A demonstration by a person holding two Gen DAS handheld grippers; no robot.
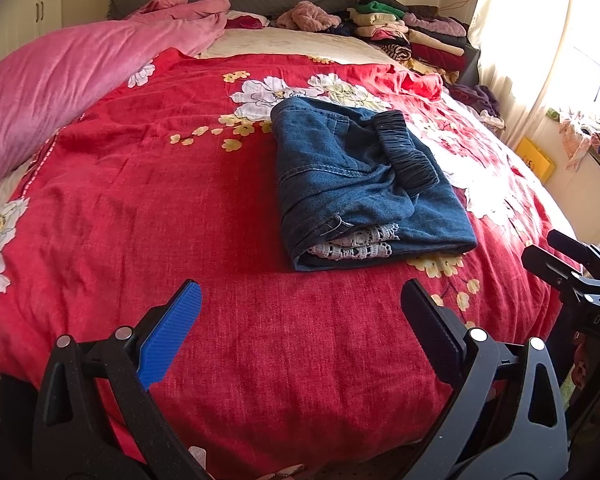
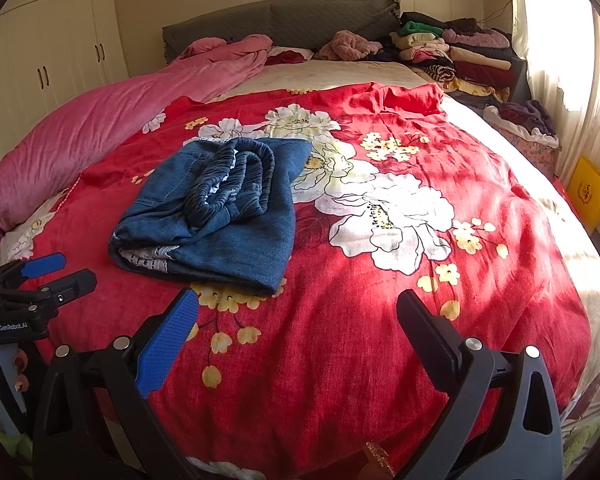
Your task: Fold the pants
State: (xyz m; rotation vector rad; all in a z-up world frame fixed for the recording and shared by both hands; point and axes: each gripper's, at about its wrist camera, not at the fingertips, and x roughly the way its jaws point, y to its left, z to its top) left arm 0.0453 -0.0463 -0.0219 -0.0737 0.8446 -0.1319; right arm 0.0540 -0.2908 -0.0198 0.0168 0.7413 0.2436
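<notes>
Blue denim pants (image 1: 364,184) lie folded into a compact bundle on the red floral bedspread (image 1: 220,200), black elastic waistband on top, white lace trim showing at the near edge. They also show in the right wrist view (image 2: 216,220). My left gripper (image 1: 300,292) is open and empty, hovering short of the bundle near the bed's front edge. My right gripper (image 2: 298,300) is open and empty, to the right of and nearer than the bundle. Each gripper shows at the edge of the other's view: the right (image 1: 556,252), the left (image 2: 60,268).
A pink quilt (image 1: 72,80) lies along the bed's left side. Stacks of folded clothes (image 1: 404,28) sit at the head on the right. A grey headboard (image 2: 284,20), a curtained window (image 1: 540,40) and a yellow box (image 2: 590,192) on the right.
</notes>
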